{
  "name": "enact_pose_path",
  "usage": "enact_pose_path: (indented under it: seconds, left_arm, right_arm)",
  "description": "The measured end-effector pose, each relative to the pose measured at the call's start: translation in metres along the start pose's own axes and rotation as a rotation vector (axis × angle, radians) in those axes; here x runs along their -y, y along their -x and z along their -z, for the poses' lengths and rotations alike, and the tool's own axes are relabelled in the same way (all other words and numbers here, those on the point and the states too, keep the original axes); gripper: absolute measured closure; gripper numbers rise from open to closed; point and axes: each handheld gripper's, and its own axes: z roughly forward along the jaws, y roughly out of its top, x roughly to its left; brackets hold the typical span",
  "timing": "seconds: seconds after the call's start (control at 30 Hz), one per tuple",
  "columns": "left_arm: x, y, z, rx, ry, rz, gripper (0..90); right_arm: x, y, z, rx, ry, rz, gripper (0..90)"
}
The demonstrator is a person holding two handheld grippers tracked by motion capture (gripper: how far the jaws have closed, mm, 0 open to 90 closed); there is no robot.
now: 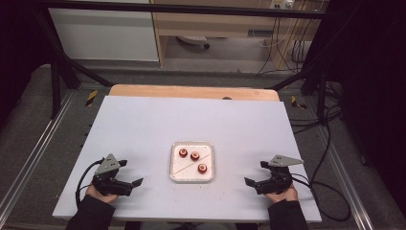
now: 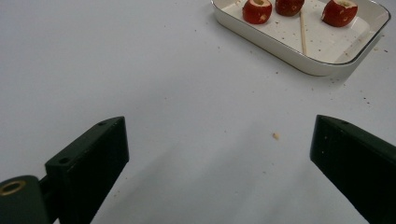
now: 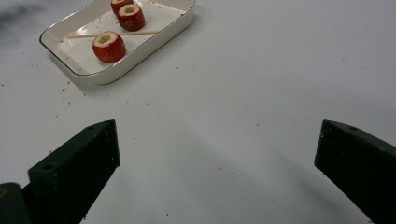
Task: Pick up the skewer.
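Both claws wide and empty near table's front corners, left claw (image 1: pixel 125 173) and right claw (image 1: pixel 256 173) about equally far from tray (image 1: pixel 175 175) mid-table, skewer (image 1: pixel 194 161) lying diagonally between cored red fruits (image 1: pixel 195 155).

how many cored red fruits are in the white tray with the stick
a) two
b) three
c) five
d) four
b, the high view shows three red fruits in the white tray, two on one side of the thin wooden stick and one on the other.
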Motion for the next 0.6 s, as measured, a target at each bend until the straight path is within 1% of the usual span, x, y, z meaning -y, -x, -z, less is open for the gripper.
enact_pose_path:
  seconds: [0.1, 0.37, 0.6]
  left_arm:
    - [-0.0003, 0.0001, -0.0001, -0.001, 0.0, 0.002, 4.3]
    - [-0.0028, 0.0023, -0.0007, -0.002, -0.001, -0.011, 4.5]
    - [-0.005, 0.0036, -0.003, 0.001, -0.002, 0.001, 5.0]
  right_arm:
    - [-0.0002, 0.0, 0.0006, -0.002, 0.0, -0.003, 0.7]
    - [-0.0001, -0.0004, 0.0004, 0.0, 0.002, -0.005, 0.6]
    - [-0.0001, -0.0005, 0.001, 0.001, 0.01, -0.004, 0.6]
